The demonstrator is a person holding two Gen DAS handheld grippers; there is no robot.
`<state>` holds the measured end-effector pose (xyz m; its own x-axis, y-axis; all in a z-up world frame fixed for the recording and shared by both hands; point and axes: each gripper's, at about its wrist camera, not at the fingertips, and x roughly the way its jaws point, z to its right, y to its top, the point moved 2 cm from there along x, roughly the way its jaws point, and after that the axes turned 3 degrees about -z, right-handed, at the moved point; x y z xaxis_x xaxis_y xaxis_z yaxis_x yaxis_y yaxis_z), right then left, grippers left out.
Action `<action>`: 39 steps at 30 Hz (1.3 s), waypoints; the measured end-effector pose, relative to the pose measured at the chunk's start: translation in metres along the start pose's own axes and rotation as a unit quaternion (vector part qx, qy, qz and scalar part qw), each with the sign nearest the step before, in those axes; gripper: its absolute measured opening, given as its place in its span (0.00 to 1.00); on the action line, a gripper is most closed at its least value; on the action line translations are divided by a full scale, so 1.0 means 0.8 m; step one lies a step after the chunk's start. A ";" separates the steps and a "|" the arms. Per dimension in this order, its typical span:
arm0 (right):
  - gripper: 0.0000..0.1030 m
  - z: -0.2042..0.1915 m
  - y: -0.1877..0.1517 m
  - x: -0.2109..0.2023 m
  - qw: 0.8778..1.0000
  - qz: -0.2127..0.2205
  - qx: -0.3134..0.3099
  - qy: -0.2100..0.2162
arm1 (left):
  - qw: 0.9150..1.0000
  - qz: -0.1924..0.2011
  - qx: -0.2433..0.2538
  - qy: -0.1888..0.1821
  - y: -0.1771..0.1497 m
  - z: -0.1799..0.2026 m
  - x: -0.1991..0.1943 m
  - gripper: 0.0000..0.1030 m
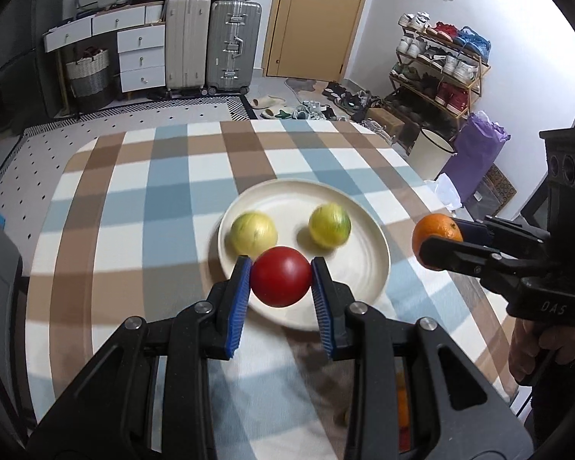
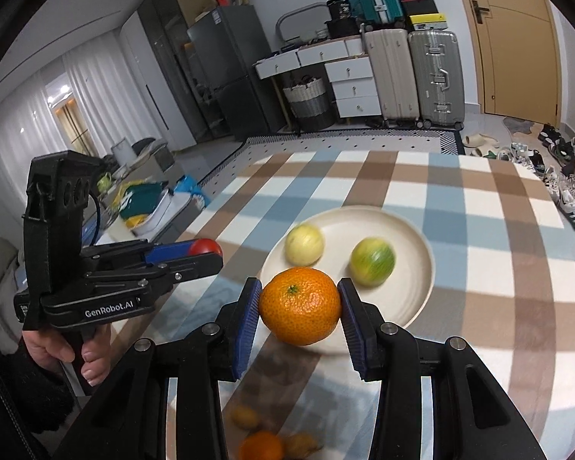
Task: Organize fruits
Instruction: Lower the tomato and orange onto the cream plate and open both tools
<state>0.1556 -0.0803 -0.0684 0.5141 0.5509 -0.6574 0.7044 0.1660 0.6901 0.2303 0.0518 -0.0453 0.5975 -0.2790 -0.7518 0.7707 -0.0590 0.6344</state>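
While my left gripper [image 1: 281,276] clamps a red tomato [image 1: 281,276] above the near rim of the cream plate [image 1: 368,264], my right gripper [image 2: 299,306] squeezes an orange [image 2: 300,306] beside that plate. Two yellow-green fruits [image 1: 253,233] [image 1: 329,226] lie apart on it, over the checked tablecloth [image 1: 142,207].

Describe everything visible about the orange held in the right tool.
The orange is round, bright and dimpled, with a small green stem scar facing the right wrist camera. It looks whole and unpeeled. The right tool is shut on it, one blue ribbed pad pressed to each side. It is in the air near the cream plate's near rim, touching only the pads.
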 end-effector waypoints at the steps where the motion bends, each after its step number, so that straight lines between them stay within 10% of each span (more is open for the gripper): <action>1: 0.40 0.007 0.009 0.001 1.000 0.003 0.003 0.002 | 1.000 -0.002 0.001 -0.003 0.011 0.001 0.007 0.28; 18: 0.40 0.070 0.109 0.065 1.000 -0.002 0.028 0.003 | 0.999 -0.043 -0.016 -0.012 0.126 -0.016 0.120 0.28; 39: 0.40 0.128 0.092 0.167 0.992 -0.074 0.092 0.037 | 0.994 -0.108 0.001 -0.028 0.114 -0.020 0.225 0.28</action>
<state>0.3268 -0.0782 -0.1366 0.3657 0.5920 -0.7181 0.8503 0.1013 0.5165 0.4119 0.0112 -0.1256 0.4045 -0.3127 -0.8594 0.8791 -0.1261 0.4597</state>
